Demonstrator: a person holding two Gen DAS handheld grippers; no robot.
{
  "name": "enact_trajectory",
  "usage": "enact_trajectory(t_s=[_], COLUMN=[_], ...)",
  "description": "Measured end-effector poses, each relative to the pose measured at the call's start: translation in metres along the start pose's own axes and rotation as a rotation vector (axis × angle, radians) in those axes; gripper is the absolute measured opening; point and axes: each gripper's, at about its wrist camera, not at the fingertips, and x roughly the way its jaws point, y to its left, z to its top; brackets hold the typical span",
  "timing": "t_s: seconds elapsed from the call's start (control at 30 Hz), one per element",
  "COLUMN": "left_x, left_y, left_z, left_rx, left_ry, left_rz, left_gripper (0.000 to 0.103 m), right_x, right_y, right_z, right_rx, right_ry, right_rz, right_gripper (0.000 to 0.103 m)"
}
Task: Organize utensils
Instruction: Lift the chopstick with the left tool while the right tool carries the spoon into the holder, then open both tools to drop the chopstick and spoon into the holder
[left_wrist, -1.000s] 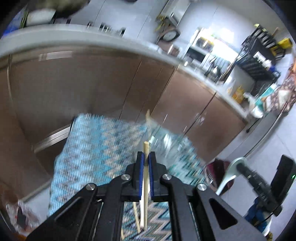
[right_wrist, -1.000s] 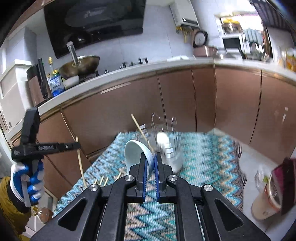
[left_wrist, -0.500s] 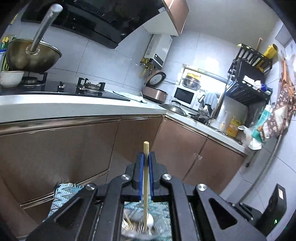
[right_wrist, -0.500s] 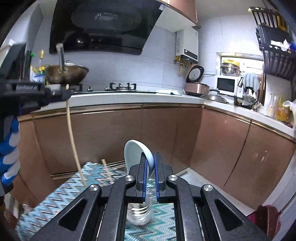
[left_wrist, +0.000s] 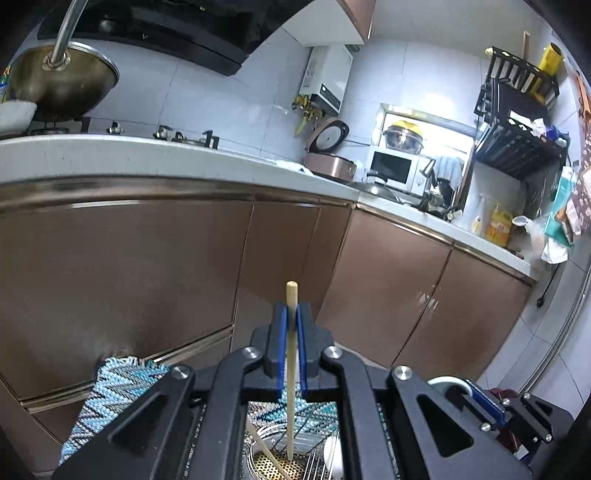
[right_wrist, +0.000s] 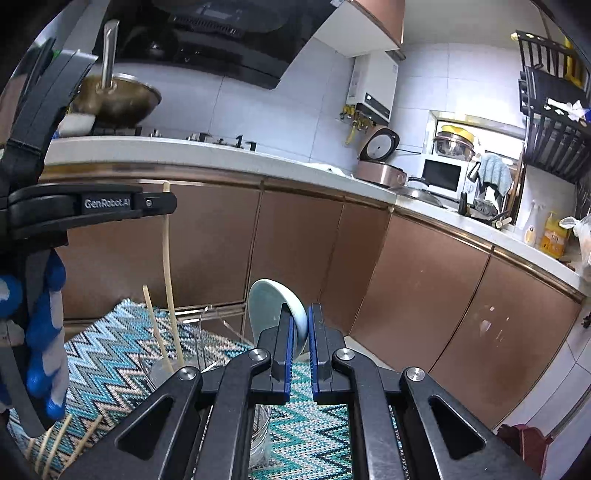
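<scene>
Left gripper (left_wrist: 291, 321): we see it held level above the holder (left_wrist: 295, 458), its jaws clamped on a chopstick (left_wrist: 291, 369) that hangs upright, top end just above the blue pads (left_wrist: 282, 339), lower tip inside the holder's perforated cup; a second chopstick (left_wrist: 264, 452) leans in the same cup, and a white spoon (left_wrist: 332, 458) stands in the wire section beside it. Right gripper (right_wrist: 301, 332): we see it level and aimed at the cabinets (right_wrist: 424, 295), its jaws closed on the handle of a pale spoon (right_wrist: 271, 306) whose bowl rises above the fingertips, tilted left.

The right wrist view alone shows the left gripper from the side, gripped by a blue-gloved hand (right_wrist: 40, 332); it also shows the held chopstick's full length running down into the clear holder, the leaning chopstick beside it, and loose chopsticks (right_wrist: 62, 439) lying on the zigzag mat (right_wrist: 110, 354) at lower left. The left wrist view alone looks straight down into the holder, and shows the right gripper at lower right with the spoon bowl's rim just above it; only a corner of the mat appears there. Both views take in the worktop (left_wrist: 147, 155), wok (left_wrist: 62, 85) and rice cooker (right_wrist: 380, 162) behind.
</scene>
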Motion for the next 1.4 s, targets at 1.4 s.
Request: enact_trajectory(t_s=[1.4], left_x=[-0.275], left_y=[0.039], left_z=[0.027], left_rx=[0.095], left_ry=[0.030], left_rz=[0.070], left_gripper=[0.029], right_x=[-0.247], right_y=[-0.002], right_z=[0.054], right_rx=[0.149], right_ry=[-0.265], right_rz=[0.113], right_gripper=[0.035])
